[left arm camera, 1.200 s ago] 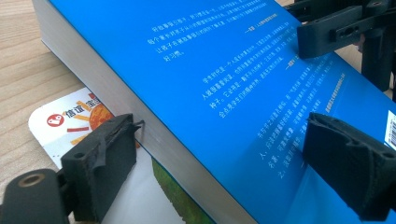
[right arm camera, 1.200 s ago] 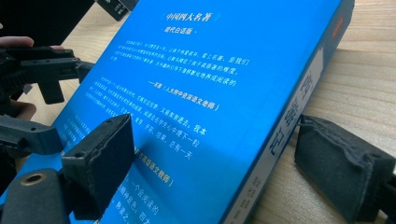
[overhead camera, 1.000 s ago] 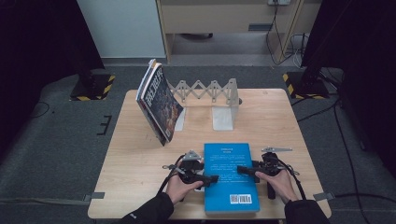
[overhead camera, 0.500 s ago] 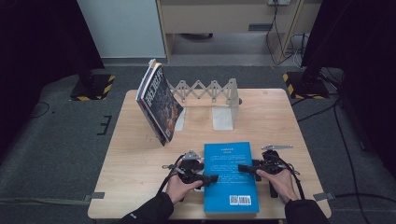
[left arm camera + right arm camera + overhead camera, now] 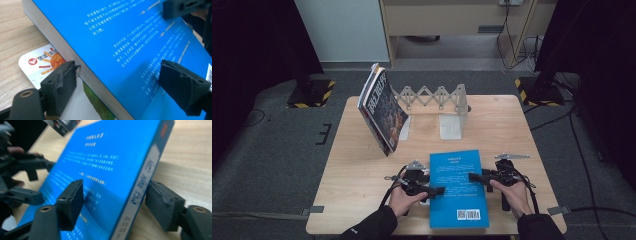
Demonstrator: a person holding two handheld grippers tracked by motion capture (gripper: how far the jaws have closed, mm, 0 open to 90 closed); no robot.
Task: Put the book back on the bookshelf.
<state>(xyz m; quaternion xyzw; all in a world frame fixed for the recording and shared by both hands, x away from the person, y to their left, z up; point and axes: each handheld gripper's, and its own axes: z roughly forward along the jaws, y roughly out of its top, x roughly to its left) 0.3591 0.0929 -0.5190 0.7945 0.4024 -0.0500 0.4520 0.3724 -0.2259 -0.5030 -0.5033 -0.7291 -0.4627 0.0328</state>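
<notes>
While the blue book [image 5: 458, 189] lay flat at the bench's near edge, left gripper [image 5: 437, 191] straddled its page edge, jaws apart; right gripper [image 5: 473, 177], jaws just closing, bracketed the spine. Lifting and shelving in the rack [image 5: 432, 97] remained.

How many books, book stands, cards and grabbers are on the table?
Blue book: 1
Standing magazines or books: 1 bundle; separate count unclear
Folding rack: 1
Card under the blue book: 1
Grippers, left gripper and right gripper: 2
Total: 6
</notes>
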